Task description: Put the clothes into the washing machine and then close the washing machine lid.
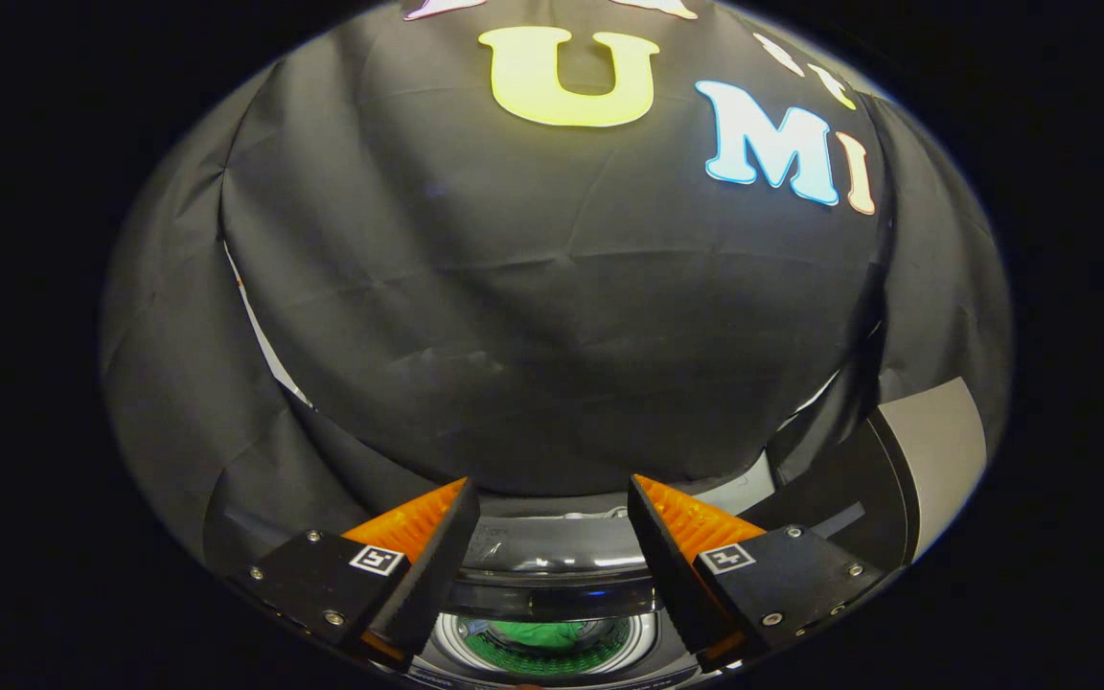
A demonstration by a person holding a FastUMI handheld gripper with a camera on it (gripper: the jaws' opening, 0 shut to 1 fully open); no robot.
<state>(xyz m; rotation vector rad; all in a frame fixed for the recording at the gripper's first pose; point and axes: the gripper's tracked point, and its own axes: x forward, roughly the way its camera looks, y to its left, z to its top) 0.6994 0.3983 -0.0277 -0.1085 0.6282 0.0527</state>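
My gripper (549, 494) is open, its fingers spread wide with nothing between them. Below and between the fingers lies the top of the washing machine (552, 565), with its round drum opening (547, 644) showing. A green garment (542, 634) rests inside the drum. The dark transparent lid (552, 594) stands raised behind the opening, just ahead of the fingers. The gripper hangs above the machine and touches nothing.
The booth's black cloth wall (552, 335) rises right behind the machine. A grey panel (935, 450) with a dark edge stands beyond the right finger.
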